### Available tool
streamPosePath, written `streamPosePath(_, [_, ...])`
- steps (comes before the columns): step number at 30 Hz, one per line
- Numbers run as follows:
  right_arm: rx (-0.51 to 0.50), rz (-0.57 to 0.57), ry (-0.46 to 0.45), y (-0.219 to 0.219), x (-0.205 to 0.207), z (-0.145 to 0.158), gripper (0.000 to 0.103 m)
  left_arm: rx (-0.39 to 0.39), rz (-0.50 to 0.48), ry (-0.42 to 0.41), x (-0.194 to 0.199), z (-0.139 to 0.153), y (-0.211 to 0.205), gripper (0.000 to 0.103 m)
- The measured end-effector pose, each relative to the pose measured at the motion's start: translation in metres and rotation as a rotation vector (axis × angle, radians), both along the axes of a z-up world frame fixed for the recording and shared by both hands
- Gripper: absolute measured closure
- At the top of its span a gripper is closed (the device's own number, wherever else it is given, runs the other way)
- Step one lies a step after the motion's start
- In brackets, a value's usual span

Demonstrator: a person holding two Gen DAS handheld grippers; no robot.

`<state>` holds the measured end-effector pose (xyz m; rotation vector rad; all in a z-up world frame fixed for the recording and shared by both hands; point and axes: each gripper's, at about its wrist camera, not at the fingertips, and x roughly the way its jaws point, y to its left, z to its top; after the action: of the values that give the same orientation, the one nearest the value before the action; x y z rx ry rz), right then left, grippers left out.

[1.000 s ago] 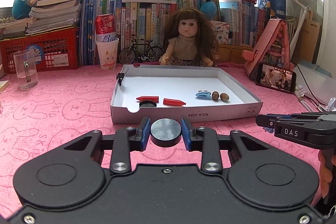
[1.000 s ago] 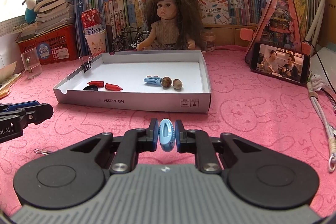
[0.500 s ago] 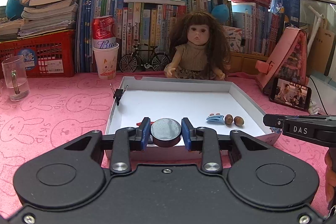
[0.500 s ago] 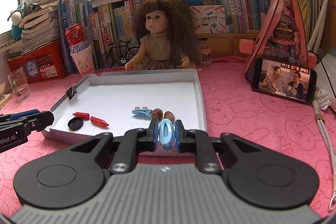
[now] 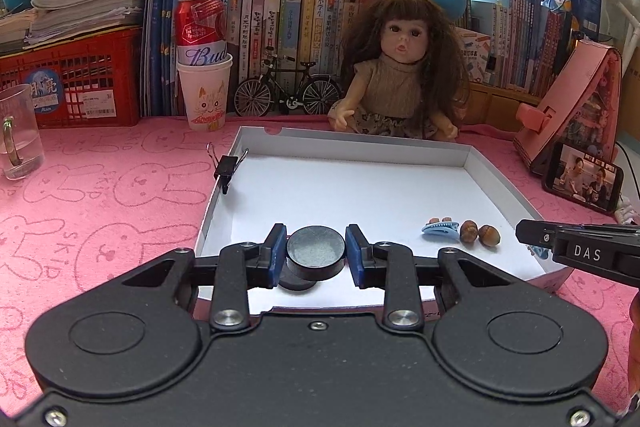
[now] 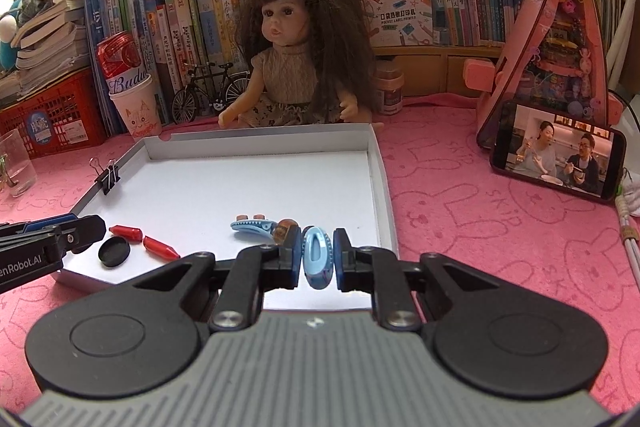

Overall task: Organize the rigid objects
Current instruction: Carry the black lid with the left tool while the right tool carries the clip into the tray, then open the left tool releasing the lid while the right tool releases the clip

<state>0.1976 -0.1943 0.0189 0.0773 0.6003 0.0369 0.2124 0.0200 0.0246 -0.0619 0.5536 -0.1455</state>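
Observation:
My left gripper (image 5: 316,253) is shut on a black round disc (image 5: 316,247), held just over the near edge of the white box tray (image 5: 352,143). A second black disc (image 6: 115,251) lies in the tray under it, beside two red crayons (image 6: 160,247). My right gripper (image 6: 318,255) is shut on a light blue hair clip (image 6: 317,259) above the tray's near right part. Another blue clip (image 6: 254,227) and two brown nuts (image 5: 489,235) lie in the tray close ahead of it. Each gripper shows at the side of the other's view.
A black binder clip (image 5: 226,167) grips the tray's left wall. A doll (image 5: 400,67) sits behind the tray. A paper cup holding a red can (image 5: 204,83), a model bicycle (image 5: 288,91), a glass mug (image 5: 18,135) and a phone (image 6: 556,155) stand around on the pink cloth.
Both grippers have moved forward from in front of the tray to over its near edge, each still holding its item. The tray's contents have not moved.

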Motion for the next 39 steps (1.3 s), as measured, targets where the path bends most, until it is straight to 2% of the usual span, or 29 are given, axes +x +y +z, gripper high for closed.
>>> streamPosePath(11, [-0.016, 0.003, 0.029, 0.002, 0.017, -0.011, 0.082, 0.009, 0.013, 0.037, 0.019, -0.015, -0.004, 0.073])
streamPosePath(39, [-0.019, 0.02, 0.072, 0.006, 0.035, -0.023, 0.081, 0.009, 0.032, 0.064, 0.038, -0.024, -0.007, 0.073])
